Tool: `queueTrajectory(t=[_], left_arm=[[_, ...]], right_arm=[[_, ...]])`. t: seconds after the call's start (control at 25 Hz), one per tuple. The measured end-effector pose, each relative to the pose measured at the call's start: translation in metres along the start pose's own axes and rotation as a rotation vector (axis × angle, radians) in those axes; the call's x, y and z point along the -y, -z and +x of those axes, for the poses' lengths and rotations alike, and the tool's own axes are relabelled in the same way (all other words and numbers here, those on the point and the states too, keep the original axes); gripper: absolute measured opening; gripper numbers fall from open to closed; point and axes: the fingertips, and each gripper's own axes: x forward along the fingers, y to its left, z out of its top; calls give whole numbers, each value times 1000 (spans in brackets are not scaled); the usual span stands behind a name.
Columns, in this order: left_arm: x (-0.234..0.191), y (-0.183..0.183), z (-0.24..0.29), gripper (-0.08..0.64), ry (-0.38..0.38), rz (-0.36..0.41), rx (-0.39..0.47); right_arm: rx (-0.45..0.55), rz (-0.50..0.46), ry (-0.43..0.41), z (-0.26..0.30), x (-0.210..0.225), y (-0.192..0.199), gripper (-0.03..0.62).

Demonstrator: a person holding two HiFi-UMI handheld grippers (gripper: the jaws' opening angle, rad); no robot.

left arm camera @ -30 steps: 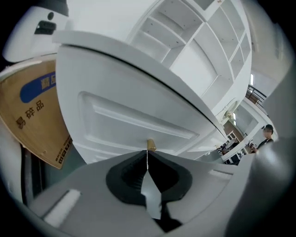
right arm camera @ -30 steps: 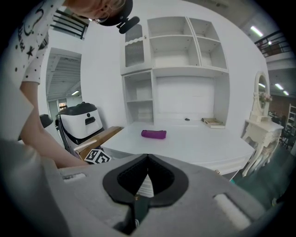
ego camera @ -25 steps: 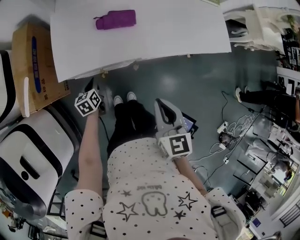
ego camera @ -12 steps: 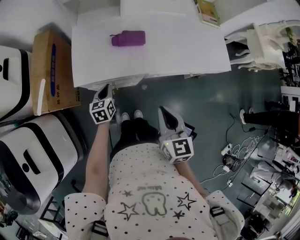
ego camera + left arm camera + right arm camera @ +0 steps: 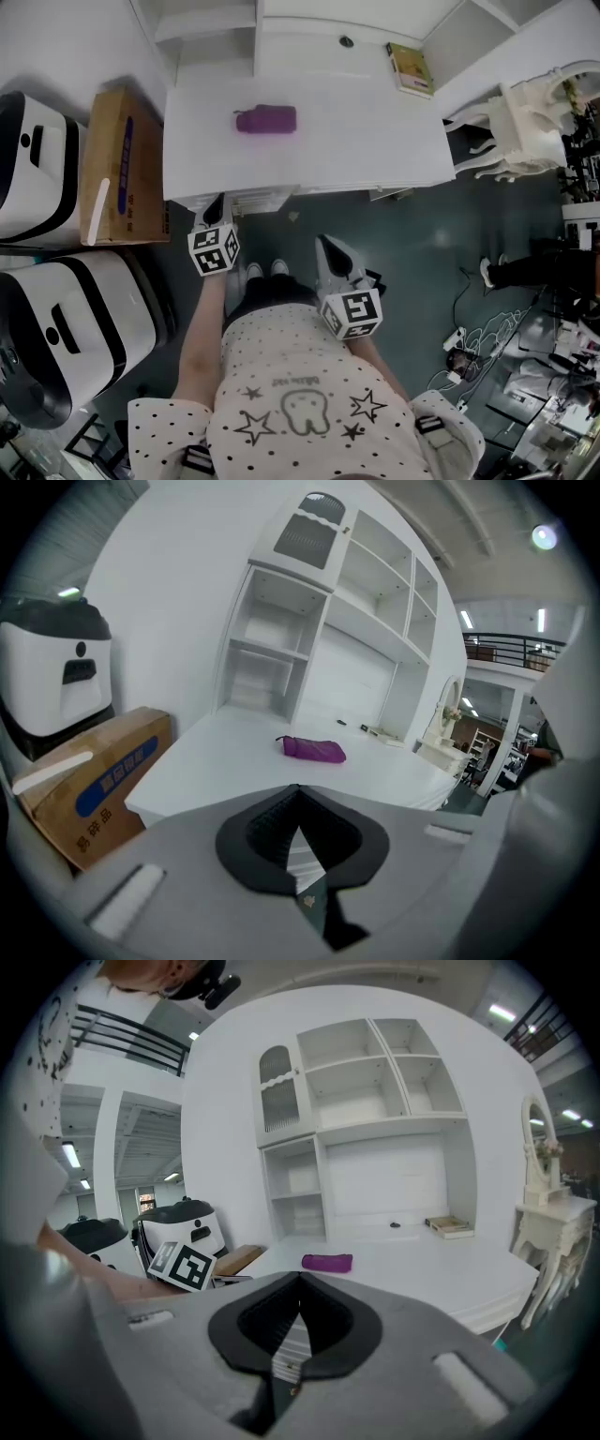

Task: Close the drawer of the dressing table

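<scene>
Seen from above: a white dressing table (image 5: 375, 141) bearing a purple pouch (image 5: 266, 120). Its drawer (image 5: 258, 200) shows only as a sliver under the front edge, and how far out it sits is unclear. The left gripper (image 5: 215, 201) is just beside it and the right gripper (image 5: 324, 244) farther back — both have jaws pressed together, empty.

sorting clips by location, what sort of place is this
Likely a big indoor hall or studio with a mock bedroom corner, not a home. A white dressing table with open shelves stands on a grey floor strewn with loose cables, and a mezzanine railing shows behind.
</scene>
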Motion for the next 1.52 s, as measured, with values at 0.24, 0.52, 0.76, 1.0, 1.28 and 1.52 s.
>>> queueTrajectory(t=[0.24, 0.52, 0.76, 1.0, 1.28, 1.52], left_arm=[[7, -28, -22, -6, -14, 42, 71], [24, -53, -46, -6, -11, 91, 125], [41, -71, -73, -6, -13, 121, 162], [54, -92, -102, -6, 4, 130, 221], [58, -95, -129, -6, 6, 171, 244], [71, -94, -145, -6, 59, 163, 249]], right_arm=[[18, -26, -27, 6, -5, -8, 3], [33, -53, -58, 15, -12, -16, 3], [54, -63, -73, 20, -15, -24, 3], [59, -65, -82, 21, -16, -27, 3], [63, -73, -95, 23, -18, -28, 3], [65, -79, -112, 26, -22, -30, 3]])
